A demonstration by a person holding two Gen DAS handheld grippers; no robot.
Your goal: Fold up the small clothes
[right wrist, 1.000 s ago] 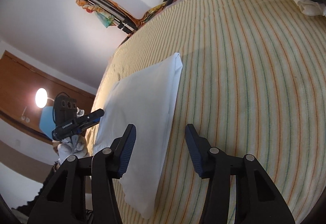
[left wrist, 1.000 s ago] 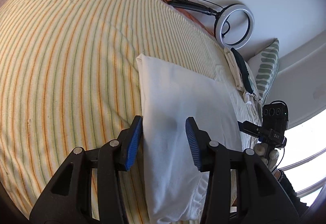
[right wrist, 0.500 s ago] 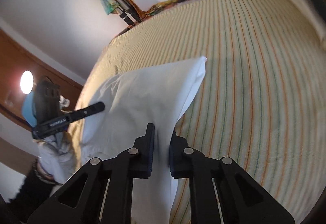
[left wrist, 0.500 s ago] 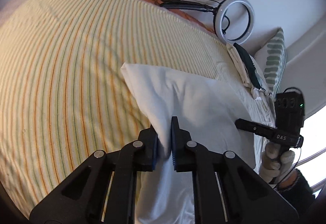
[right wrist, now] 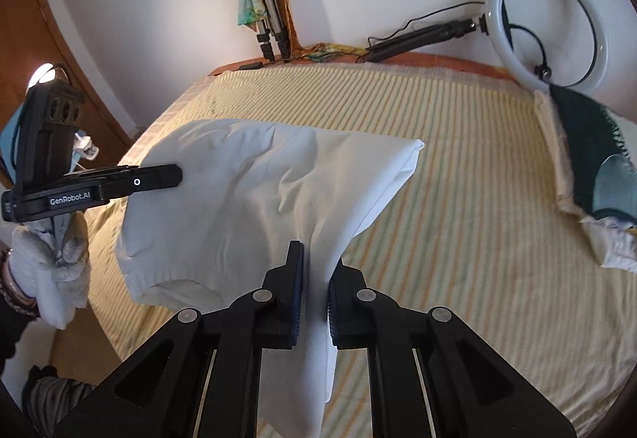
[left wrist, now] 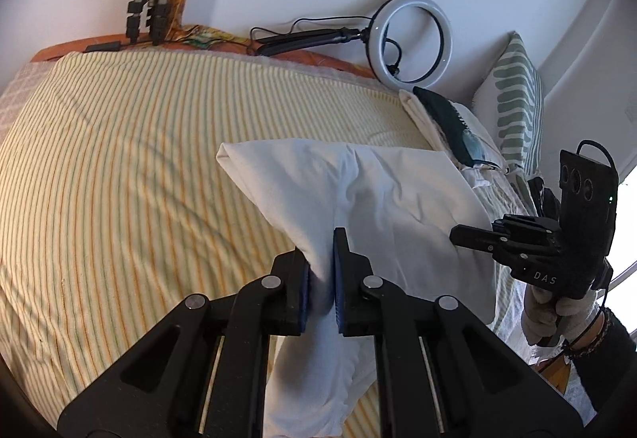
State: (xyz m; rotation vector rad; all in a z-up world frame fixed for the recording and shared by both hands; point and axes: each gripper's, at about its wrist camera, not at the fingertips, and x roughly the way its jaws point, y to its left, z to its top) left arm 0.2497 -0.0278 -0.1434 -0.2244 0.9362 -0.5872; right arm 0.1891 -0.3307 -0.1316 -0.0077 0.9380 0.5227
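Observation:
A white folded garment [left wrist: 382, 199] [right wrist: 262, 195] hangs lifted above the striped bedspread [left wrist: 119, 167] [right wrist: 458, 199], held by its near edge at two places. My left gripper [left wrist: 320, 275] is shut on its left part, the cloth bunched between the blue pads. My right gripper [right wrist: 314, 287] is shut on its right part in the same way. The far corners of the garment still rest on the bed. Each view shows the other gripper beside the cloth: the right gripper [left wrist: 529, 239] in a gloved hand, and the left gripper [right wrist: 79, 191] likewise.
A pile of folded clothes [left wrist: 450, 127] [right wrist: 589, 175] with a dark item on top lies at the bed's far right, by a green-patterned pillow [left wrist: 517, 100]. A ring light [left wrist: 414, 40] [right wrist: 545, 24] and a folded tripod [right wrist: 266, 20] lean on the white wall.
Both grippers were open over the flat garment; they have shut on its near edge and lifted it, so the cloth now hangs wrinkled off the bedspread.

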